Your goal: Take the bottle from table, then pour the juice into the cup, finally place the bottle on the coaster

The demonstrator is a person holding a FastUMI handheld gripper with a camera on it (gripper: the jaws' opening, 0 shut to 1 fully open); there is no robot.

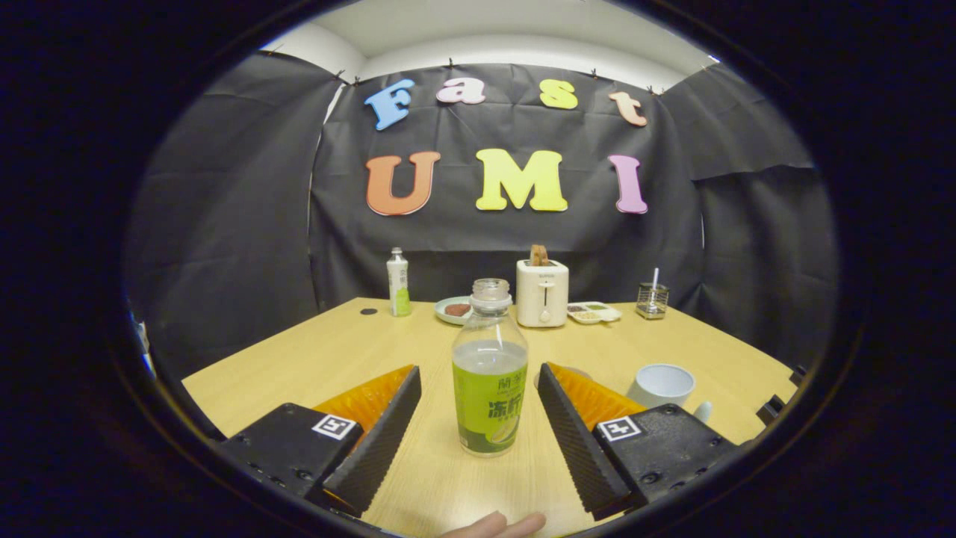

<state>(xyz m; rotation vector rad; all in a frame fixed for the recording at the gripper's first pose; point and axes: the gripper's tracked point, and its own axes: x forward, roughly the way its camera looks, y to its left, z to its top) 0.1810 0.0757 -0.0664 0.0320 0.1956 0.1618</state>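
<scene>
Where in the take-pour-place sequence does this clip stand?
Nothing looks done yet. The bottle stands upright on the table, uncapped and holding juice. In hand: the claw is open, its fingers either side of the bottle, not pressing it. Left: grasp, pour into the cup beside the right finger, then set the bottle on the coaster, which may be the disc behind that finger; I cannot tell.

walls: black cloth (pixel 224 224) | furniture: light wooden table (pixel 336 351) | ceiling: white (pixel 508 30)
</scene>
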